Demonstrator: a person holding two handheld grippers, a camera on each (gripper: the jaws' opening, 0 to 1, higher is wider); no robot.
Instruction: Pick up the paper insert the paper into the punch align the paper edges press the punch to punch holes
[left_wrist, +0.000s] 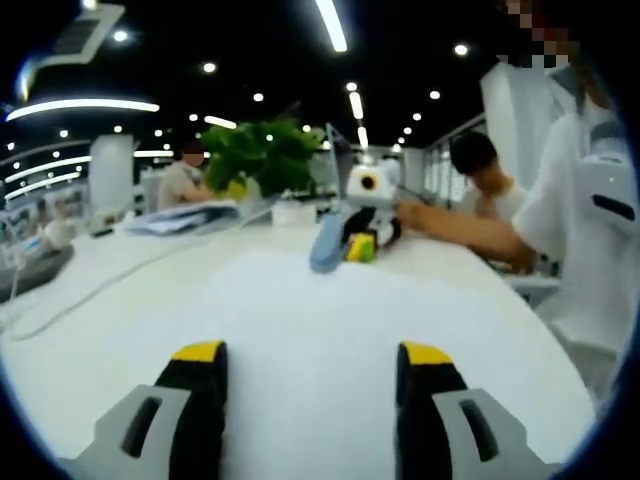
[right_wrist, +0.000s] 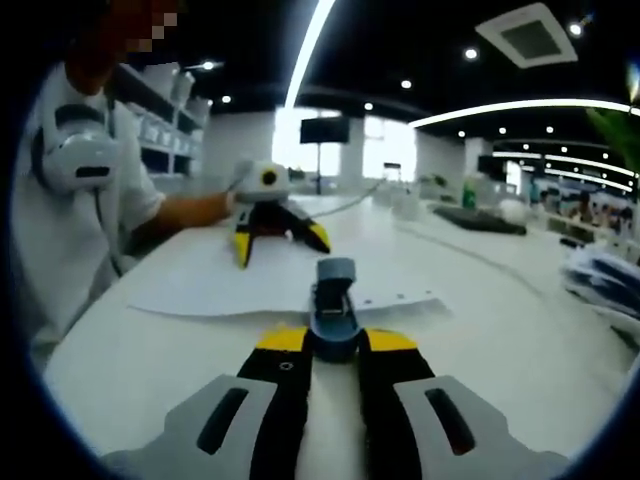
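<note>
Step in hand, as judged: pressing the punch (right_wrist: 334, 300) w/ paper (right_wrist: 250, 285) already inserted; small holes show along the sheet's near-right edge. To do it well: keep sheet edge square in the slot, push straight down on the lever, no twisting.

Right hand-held gripper (right_wrist: 335, 340): jaws narrowed, closed around the punch's near end.

Left hand-held gripper (left_wrist: 312, 352): jaws wide apart, holding nothing, above bare white desk (left_wrist: 300, 320).

Punch and paper lie mid-desk.
</note>
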